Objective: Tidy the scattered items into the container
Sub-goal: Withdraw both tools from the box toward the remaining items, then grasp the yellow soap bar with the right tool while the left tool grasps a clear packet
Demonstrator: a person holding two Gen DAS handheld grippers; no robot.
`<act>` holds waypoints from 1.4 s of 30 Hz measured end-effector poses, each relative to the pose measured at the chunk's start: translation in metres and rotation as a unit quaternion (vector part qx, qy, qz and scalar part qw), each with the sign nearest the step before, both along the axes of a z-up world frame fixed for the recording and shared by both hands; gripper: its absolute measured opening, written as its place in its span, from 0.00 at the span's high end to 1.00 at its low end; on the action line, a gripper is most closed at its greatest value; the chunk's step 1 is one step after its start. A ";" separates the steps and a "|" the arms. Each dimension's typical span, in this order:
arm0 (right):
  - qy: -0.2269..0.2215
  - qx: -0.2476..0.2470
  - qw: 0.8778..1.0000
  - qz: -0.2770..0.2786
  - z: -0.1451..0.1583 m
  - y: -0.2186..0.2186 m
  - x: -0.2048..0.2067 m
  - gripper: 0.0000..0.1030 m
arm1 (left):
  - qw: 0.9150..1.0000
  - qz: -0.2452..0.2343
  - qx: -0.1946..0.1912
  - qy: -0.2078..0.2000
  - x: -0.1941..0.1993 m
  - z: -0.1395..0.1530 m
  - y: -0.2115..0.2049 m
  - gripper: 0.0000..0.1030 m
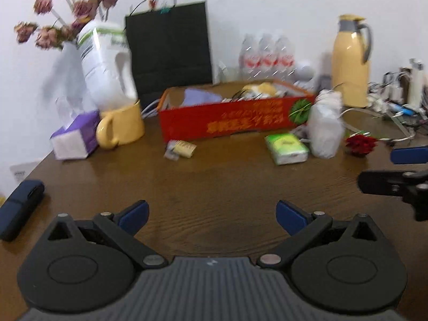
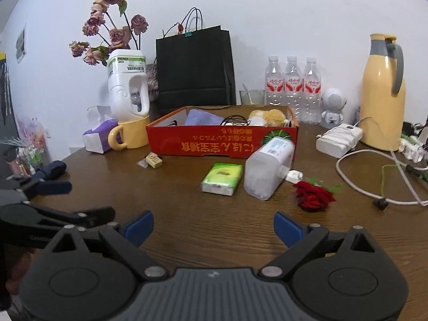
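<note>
Both grippers, left [image 1: 211, 215] and right [image 2: 214, 227], hang spread and empty over bare table [image 2: 214, 240], clear for a first pick. Beyond lie the tissue pack [image 2: 222, 178], the tipped jar [image 2: 267, 168] and the rose [image 2: 314, 195], loose before the red box [image 2: 222, 144], their destination.

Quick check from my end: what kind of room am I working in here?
Most likely a home or small office: a cluttered wooden table against a white wall, with a vase of dried flowers, a yellow thermos jug and water bottles.
</note>
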State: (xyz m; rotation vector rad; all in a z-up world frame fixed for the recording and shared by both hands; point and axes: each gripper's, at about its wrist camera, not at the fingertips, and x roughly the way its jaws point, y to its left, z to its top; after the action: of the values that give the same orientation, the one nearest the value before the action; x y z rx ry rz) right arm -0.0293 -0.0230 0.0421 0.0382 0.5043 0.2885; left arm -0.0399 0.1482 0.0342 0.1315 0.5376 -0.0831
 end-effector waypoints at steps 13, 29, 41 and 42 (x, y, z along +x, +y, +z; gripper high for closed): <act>0.044 -0.027 0.989 0.138 0.001 0.092 0.129 0.51 | 0.995 0.095 -0.037 0.023 0.038 0.002 0.067 0.00; 0.081 -0.070 0.975 0.196 -0.028 0.153 0.243 0.79 | 0.994 0.058 -0.087 0.043 0.128 0.002 0.096 0.24; 0.051 -0.004 0.988 0.145 -0.003 0.076 0.193 0.79 | 0.996 0.011 -0.038 0.078 0.206 -0.022 0.058 0.66; 0.048 0.003 0.987 0.151 -0.001 0.074 0.186 0.79 | 0.996 0.013 -0.040 0.082 0.208 -0.021 0.058 0.72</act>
State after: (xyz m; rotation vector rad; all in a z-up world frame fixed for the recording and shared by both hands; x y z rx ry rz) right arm 0.1566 0.0507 0.0416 -0.0200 0.6047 0.5866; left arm 0.1684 0.2058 0.0129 0.0392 0.6984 -0.0912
